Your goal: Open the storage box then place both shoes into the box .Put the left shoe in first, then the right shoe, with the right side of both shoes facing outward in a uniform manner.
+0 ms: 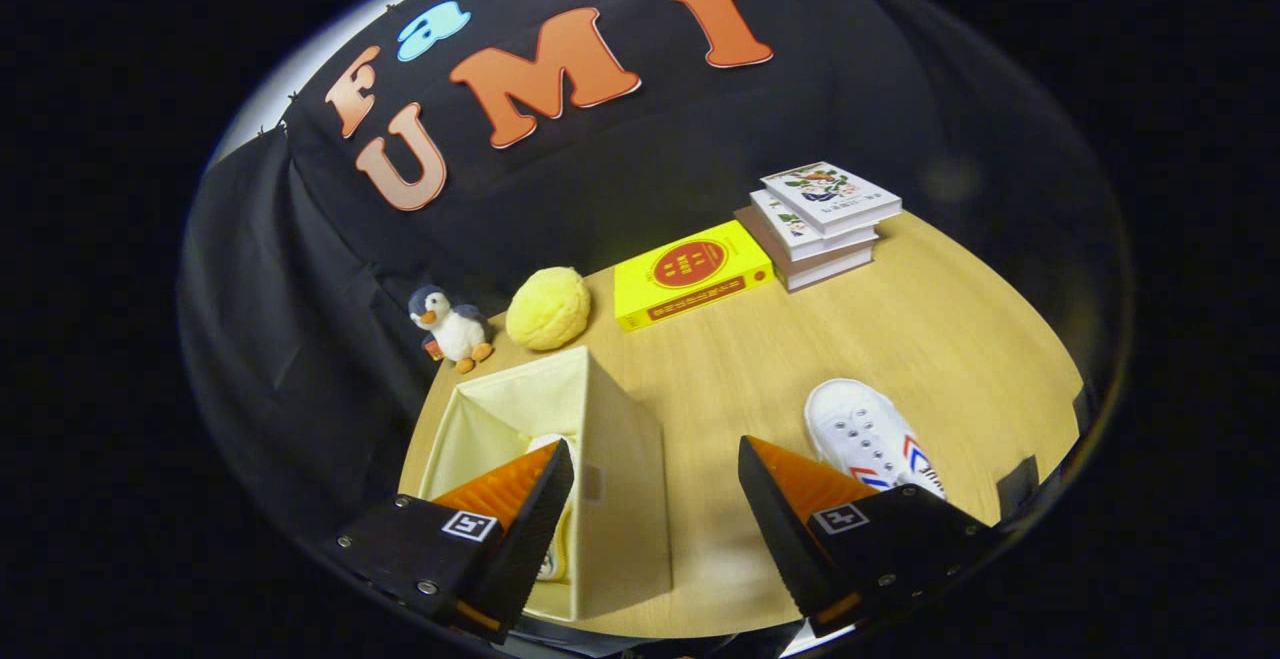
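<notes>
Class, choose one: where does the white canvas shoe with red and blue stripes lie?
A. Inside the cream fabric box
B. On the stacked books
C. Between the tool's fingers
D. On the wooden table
D: the white canvas shoe with red and blue stripes lies on the wooden table, beside the open tool, outside the cream fabric box.

Your tongs (655,459) stand wide open, the two fingers spread well apart with nothing pressed between them. You hold them raised above the surface (900,339), tipped downward and rolled a little, so the left finger (515,499) sits slightly lower than the right finger (790,499). Both fingers taper to narrow tips pointing forward, toward the far edge of the surface. Neither finger touches anything.
</notes>
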